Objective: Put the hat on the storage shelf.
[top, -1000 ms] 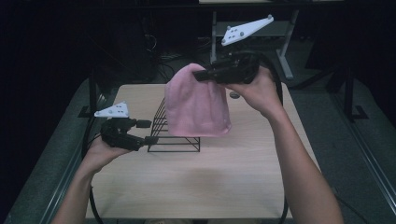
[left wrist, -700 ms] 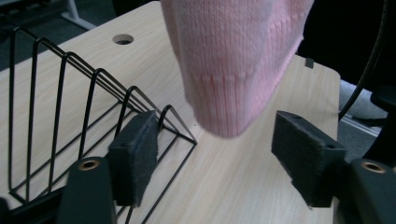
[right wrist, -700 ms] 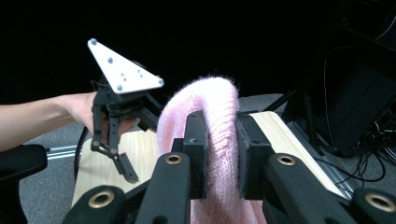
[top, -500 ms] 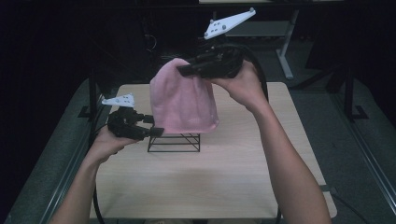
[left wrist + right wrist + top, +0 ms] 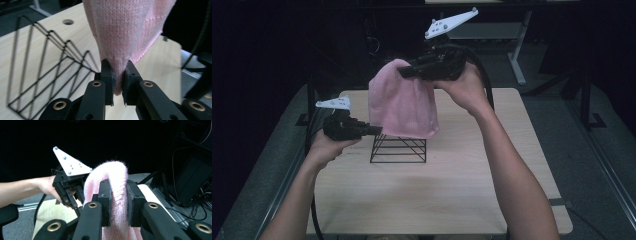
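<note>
While both tongs pinch it, pink knit cloth (image 5: pixel 402 102) hangs, seemingly soft.

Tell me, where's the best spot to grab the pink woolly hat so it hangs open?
Probably the edges. The right gripper is shut on the top fold of the pink hat, coming from the right, so the hat hangs down above the black wire rack. The left gripper has just closed on the lower hem from the left side. The knit is soft and thin there, so it bunches easily between the pads.

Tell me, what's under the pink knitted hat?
Below the pink hat stands a black wire rack on the wooden table. The hat hangs in front of the rack's top, hiding it.
</note>
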Demonstrator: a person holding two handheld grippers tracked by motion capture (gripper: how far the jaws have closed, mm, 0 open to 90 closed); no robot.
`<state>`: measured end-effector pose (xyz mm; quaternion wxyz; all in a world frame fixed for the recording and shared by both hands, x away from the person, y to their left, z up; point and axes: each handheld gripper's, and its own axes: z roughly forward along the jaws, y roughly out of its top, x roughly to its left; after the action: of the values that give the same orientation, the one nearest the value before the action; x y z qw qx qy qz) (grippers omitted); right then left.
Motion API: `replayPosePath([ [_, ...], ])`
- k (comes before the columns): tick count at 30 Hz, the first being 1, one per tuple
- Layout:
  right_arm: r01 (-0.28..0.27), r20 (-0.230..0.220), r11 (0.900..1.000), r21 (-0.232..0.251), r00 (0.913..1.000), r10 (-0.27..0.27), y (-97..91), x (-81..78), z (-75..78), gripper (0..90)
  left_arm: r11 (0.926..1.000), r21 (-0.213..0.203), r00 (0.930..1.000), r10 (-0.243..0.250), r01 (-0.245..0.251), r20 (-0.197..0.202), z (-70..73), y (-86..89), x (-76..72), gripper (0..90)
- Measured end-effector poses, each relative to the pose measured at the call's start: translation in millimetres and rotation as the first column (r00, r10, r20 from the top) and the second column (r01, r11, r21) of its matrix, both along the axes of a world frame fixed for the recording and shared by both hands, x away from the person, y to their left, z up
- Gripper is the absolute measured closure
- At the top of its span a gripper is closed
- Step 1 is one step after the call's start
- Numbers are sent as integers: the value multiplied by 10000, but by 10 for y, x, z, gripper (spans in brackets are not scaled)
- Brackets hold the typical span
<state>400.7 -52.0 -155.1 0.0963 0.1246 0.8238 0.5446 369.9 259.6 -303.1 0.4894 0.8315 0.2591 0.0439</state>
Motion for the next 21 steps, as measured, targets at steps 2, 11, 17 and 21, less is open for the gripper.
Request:
replayPosePath([
  [2,163,-1,9998,-63,9999,-163,4,52,-27,760,9998,91,9998,192,-193,40,7,11,25,814],
  [11,513,-126,9985,-170,9986,-515,-16,202,-116,761,9954,487,9965,813,-821,175,-34,31,131,813],
  [17,614,-208,9979,-222,9979,-618,-1,312,-201,761,9920,762,9949,996,-1005,156,-85,13,198,814],
  [21,644,-327,9979,-118,9974,-648,-8,371,-242,761,9907,839,9942,1057,-1068,176,-112,10,229,813],
])
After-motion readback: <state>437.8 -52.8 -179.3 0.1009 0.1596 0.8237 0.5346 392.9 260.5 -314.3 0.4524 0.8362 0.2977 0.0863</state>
